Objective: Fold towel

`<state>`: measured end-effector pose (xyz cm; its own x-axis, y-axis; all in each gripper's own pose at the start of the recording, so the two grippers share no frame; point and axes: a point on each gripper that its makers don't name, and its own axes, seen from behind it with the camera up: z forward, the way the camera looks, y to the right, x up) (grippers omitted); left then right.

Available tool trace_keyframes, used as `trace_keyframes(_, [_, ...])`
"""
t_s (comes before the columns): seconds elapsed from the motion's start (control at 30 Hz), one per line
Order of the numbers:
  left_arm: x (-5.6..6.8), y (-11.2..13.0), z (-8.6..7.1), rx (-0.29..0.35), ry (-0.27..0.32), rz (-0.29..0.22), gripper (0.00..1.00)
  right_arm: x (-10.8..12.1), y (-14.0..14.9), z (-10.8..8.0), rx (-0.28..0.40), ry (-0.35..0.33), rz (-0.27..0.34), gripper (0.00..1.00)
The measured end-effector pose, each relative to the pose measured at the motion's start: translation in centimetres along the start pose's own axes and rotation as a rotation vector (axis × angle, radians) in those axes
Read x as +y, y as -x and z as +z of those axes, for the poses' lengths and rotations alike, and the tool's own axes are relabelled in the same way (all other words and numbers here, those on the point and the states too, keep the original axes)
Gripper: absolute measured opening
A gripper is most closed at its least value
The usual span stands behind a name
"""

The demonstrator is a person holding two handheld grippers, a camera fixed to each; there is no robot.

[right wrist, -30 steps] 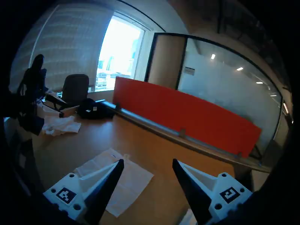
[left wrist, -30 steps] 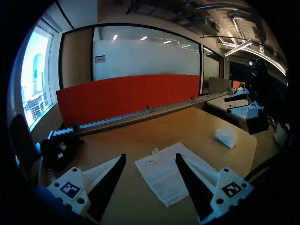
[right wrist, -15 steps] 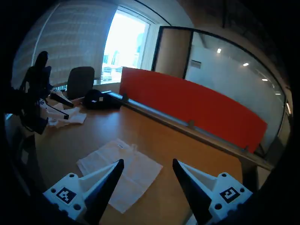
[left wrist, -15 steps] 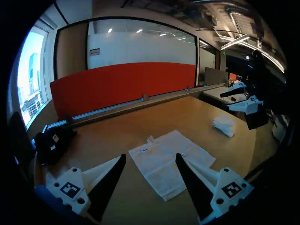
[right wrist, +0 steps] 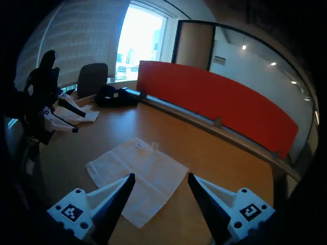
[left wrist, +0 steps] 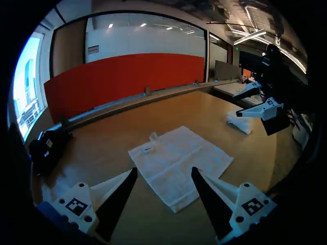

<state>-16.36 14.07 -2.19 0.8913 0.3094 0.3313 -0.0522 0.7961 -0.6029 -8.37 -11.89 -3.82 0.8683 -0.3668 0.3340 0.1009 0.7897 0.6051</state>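
Towel: white rectangular cloth towel point(left wrist: 180, 163), 12 o'clock.
Tools: left tool point(left wrist: 163, 169), right tool point(right wrist: 160, 175) — both spread.
Risk: off-corner pinch skews fold.

Wide wooden table point(left wrist: 122, 139) here, and along its far edge runs a long red partition point(left wrist: 122, 77) on a grey rail, with a frosted glass wall point(left wrist: 143, 38) rising behind it and a light strip point(left wrist: 249, 36) glowing overhead. Over at the table's window end sits a black bag point(left wrist: 47, 149), up against the rail, with a crumpled white cloth point(right wrist: 83, 115) lying near it. Behind that, a dark office chair point(right wrist: 92, 79) stands under a bright window point(right wrist: 141, 45)
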Motion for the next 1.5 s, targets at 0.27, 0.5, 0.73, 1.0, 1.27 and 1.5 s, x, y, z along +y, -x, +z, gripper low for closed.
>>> trace_keyframes(0.27, [0.8, 2.6, 1.4, -0.043, 0.019, 0.018, 0.98, -0.7, 2.8, 1.3, -0.034, -0.018, 0.005, 1.0])
trace_keyframes(0.5, [1.1, 4.7, 2.6, -0.075, 0.029, 0.023, 0.98, -1.5, 5.6, 2.3, -0.072, -0.035, 0.013, 1.0])
trace_keyframes(0.73, [1.3, 6.6, 3.7, -0.109, 0.039, 0.02, 0.98, -2.4, 8.1, 3.2, -0.112, -0.055, 0.018, 1.0])
trace_keyframes(1.0, [2.0, 9.7, 5.2, -0.167, 0.065, 0.027, 0.98, -3.5, 10.9, 4.2, -0.159, -0.08, 0.012, 1.0])
trace_keyframes(1.27, [2.8, 12.3, 6.5, -0.222, 0.086, 0.036, 0.98, -4.2, 13.5, 4.7, -0.2, -0.098, 0.025, 1.0])
trace_keyframes(1.5, [2.7, 13.5, 7.1, -0.249, 0.085, 0.02, 0.98, -4.7, 15.6, 4.9, -0.238, -0.116, 0.02, 1.0])
